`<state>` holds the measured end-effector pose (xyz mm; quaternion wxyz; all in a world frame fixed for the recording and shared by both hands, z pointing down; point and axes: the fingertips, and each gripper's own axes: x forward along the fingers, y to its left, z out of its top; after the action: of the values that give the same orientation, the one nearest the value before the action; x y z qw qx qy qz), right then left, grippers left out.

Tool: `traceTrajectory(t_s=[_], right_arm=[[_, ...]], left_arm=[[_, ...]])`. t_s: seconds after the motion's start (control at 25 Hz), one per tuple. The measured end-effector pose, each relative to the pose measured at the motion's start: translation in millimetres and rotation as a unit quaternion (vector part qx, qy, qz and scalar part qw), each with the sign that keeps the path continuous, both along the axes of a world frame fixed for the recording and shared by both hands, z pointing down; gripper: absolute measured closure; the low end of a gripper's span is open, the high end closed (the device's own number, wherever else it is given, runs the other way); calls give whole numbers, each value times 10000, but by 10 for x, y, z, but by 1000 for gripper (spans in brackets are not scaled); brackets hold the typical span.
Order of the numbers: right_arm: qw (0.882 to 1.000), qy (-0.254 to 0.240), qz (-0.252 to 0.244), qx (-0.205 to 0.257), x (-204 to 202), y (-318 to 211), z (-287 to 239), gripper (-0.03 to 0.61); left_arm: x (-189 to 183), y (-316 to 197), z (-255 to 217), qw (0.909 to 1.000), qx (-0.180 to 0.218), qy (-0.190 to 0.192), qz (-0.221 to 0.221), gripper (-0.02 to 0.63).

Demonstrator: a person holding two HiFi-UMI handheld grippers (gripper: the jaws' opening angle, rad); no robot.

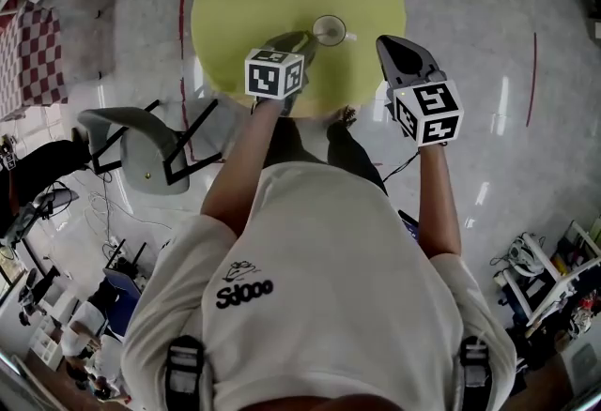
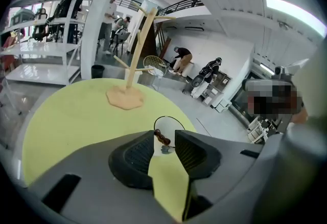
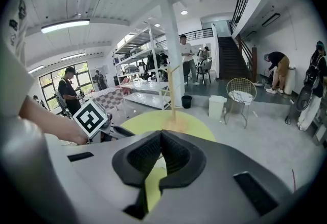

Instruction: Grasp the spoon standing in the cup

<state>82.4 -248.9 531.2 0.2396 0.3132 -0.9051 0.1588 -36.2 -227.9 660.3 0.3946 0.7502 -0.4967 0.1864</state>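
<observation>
Left gripper [image 2: 164, 142] jaws wide, spoon [image 2: 162, 137] handle between them, in cup [image 2: 173, 123] on yellow table [image 1: 235, 6]. Right gripper [image 3: 160, 137] jaws closed, empty. Shirt [image 1: 310, 287] print roughly "Sdooo".

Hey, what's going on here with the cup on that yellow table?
A person holds a gripper in each hand over a round yellow table. The left gripper is at the cup. Its fingers are apart, and the handle of the spoon shows in the gap between them, not yet clamped. The right gripper is shut and empty, held off to the right by the table's edge.
</observation>
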Motion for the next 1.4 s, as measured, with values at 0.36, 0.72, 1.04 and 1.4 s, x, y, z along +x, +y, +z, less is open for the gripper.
traceTrajectory(t_s=[0.36, 0.72, 1.04, 1.4], right_arm=[[9999, 50, 100, -102, 114, 103, 73, 562], [9996, -12, 289, 48, 128, 68, -57, 562], [9977, -109, 486, 459, 64, -33, -400, 562], [9905, -197, 729, 1151, 13, -221, -968, 561]], left_arm=[[90, -55, 170, 9998, -144, -51, -102, 511], [102, -58, 45, 9998, -54, -79, 158, 552], [5, -160, -556, 9946, 763, -2, 702, 554], [-167, -301, -1568, 9689, 2161, -261, 1180, 554]])
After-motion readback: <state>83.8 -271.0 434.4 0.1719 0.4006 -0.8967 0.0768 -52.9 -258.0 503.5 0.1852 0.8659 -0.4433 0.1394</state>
